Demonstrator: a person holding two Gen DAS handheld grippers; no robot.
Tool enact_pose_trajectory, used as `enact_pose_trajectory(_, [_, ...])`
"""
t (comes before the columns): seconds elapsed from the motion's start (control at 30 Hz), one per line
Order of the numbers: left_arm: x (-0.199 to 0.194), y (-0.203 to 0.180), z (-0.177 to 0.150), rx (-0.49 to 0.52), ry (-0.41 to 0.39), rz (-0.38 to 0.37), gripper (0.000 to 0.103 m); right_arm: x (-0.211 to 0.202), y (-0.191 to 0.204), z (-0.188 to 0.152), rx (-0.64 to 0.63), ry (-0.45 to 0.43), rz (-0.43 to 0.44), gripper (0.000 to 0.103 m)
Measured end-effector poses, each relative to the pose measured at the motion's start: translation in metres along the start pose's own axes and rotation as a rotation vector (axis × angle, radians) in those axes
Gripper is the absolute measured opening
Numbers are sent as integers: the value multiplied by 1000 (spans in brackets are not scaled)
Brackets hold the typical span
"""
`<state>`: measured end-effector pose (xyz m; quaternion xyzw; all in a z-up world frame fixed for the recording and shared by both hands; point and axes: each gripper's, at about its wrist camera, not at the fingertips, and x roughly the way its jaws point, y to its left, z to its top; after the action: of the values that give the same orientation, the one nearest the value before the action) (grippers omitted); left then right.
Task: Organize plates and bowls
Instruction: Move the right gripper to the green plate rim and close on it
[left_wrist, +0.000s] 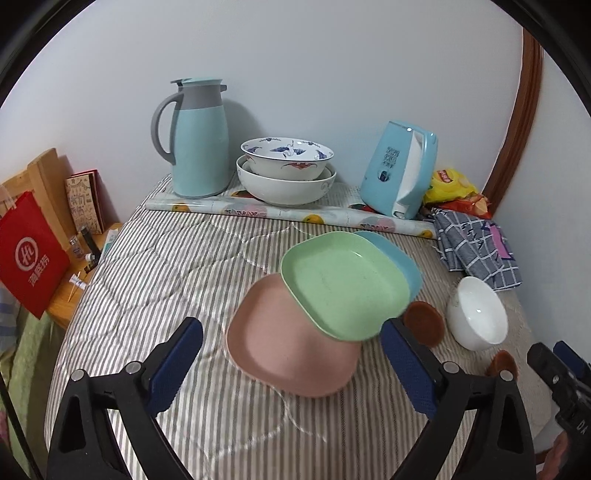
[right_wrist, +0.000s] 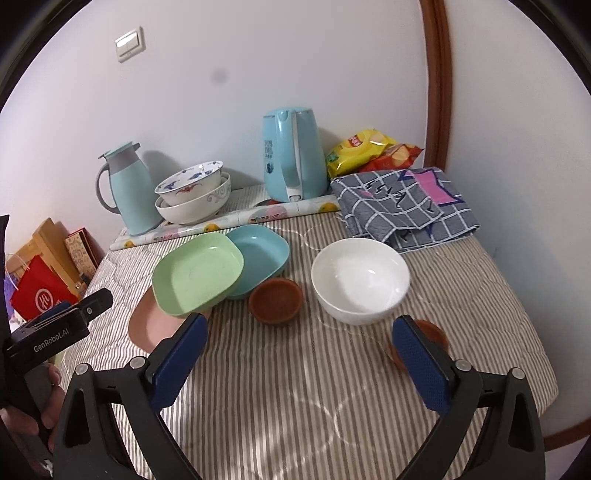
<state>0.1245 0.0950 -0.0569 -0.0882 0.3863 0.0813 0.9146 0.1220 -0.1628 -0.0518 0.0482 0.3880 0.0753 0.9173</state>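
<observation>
Through the left wrist view, my left gripper (left_wrist: 291, 363) stands wide and empty. The pink plate (left_wrist: 291, 350) lies between its jaws, untouched, with the green plate (left_wrist: 343, 284) overlapping its far edge and the blue plate (left_wrist: 400, 258) beyond. I judge this the approach; stacking them comes next.

Through the right wrist view, my right gripper (right_wrist: 299, 360) is also spread, holding nothing. The white bowl (right_wrist: 360, 280) sits just ahead; one brown saucer (right_wrist: 275, 301) lies ahead-left, another (right_wrist: 436, 332) behind the right finger, crowding that reach.
</observation>
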Motion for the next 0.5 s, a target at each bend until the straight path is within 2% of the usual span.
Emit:
enact_pose_trajectory(0.17, [28, 8, 12, -14, 38, -14, 85, 27, 8, 12, 12, 38, 35, 88])
enact_pose_trajectory(0.33, [51, 11, 22, -5, 57, -4, 78, 49, 19, 21, -5, 51, 29, 87])
enact_pose_trajectory(0.5, [70, 14, 30, -5, 60, -10, 72, 75, 29, 29, -13, 76, 36, 76])
